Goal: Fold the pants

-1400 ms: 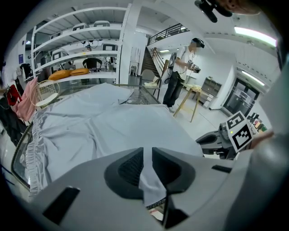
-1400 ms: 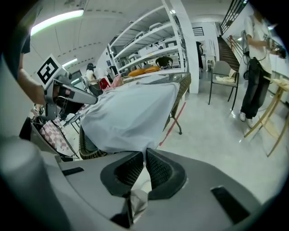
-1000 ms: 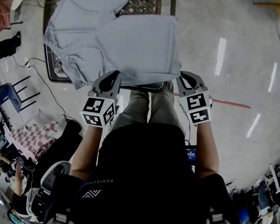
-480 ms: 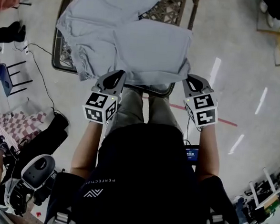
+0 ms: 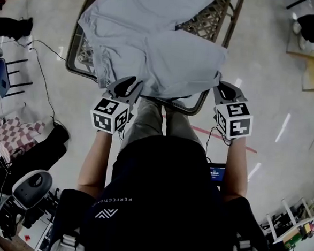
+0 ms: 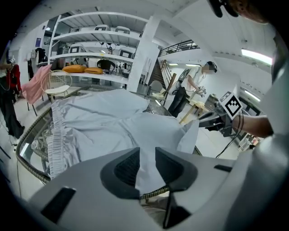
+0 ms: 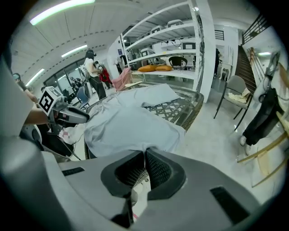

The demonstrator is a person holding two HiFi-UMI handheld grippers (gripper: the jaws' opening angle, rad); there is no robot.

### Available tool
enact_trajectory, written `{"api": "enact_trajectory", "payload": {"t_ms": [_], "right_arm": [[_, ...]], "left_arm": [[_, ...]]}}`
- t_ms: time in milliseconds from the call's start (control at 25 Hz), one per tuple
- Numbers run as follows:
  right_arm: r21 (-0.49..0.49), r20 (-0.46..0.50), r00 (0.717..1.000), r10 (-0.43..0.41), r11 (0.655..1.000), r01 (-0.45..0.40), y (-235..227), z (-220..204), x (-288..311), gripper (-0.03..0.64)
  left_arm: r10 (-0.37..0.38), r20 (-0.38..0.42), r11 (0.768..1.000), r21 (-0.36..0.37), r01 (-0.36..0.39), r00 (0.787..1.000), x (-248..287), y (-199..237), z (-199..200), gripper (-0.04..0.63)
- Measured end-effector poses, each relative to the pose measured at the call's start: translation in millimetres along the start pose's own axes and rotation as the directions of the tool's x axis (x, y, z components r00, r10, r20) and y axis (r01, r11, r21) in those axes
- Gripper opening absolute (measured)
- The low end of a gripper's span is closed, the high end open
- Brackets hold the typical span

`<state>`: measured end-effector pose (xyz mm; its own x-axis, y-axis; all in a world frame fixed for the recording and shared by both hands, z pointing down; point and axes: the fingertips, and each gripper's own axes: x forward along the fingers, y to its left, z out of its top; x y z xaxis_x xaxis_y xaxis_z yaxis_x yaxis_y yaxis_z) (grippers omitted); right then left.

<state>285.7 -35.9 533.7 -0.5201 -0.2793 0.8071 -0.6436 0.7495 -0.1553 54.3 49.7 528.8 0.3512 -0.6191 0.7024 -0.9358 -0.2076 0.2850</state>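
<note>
Shifted since a second ago: both claws sit slightly higher at the near rim, and the left one has begun to let go. Item, pants (image 5: 152, 47): pale grey-blue, spread on the wicker tabletop (image 5: 210, 21), one layer folded over the rest, gathered waistband (image 6: 56, 140) toward the person's left. Their near edge reaches the near rim, and its two corners are raised off the surface. Item, left claw (image 6: 147, 159): jaws opening, a narrow gap showing, the cloth corner between them but the pads no longer pinching it. Item, right claw (image 7: 144, 164): jaws closed tight on the other near corner, the fabric drawn into a small peak at the grip. Step in hand, as judged: setting the folded edge down and releasing it. Handling notes: lower the right corner to the level of the left before opening, so the hem lands straight and not skewed. Draw each claw back along its own line and clear of the fabric, so that a pad does not drag the loose layer. Risk: thin cloth, likely to slide over the rim if tugged.
</note>
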Motion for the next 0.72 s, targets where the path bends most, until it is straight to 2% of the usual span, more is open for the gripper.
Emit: {"api": "enact_trajectory", "payload": {"t_ms": [200,400,560,720], "right_arm": [[-0.008,-0.012,1.000,-0.028,1.000,0.028,-6.9,15.3,3.7,0.040],[-0.027,-0.023,0.999,-0.044,0.999,0.044,-12.9,32.8,7.4,0.038],[-0.024,-0.031,0.999,-0.033,0.999,0.033,-13.6,45.7,13.7,0.039],[-0.027,-0.035,0.999,-0.018,0.999,0.017,-13.9,60.0,23.0,0.040]], "left_arm": [[-0.002,-0.005,1.000,0.021,0.003,1.000,-8.1,8.8,-2.9,0.133],[-0.004,-0.030,1.000,0.006,0.004,1.000,-13.5,22.3,-10.8,0.143],[-0.009,-0.064,1.000,-0.005,0.009,0.998,-17.8,31.5,-17.0,0.143],[0.026,-0.084,1.000,0.017,-0.025,0.996,-24.5,46.2,-24.0,0.144]]}}
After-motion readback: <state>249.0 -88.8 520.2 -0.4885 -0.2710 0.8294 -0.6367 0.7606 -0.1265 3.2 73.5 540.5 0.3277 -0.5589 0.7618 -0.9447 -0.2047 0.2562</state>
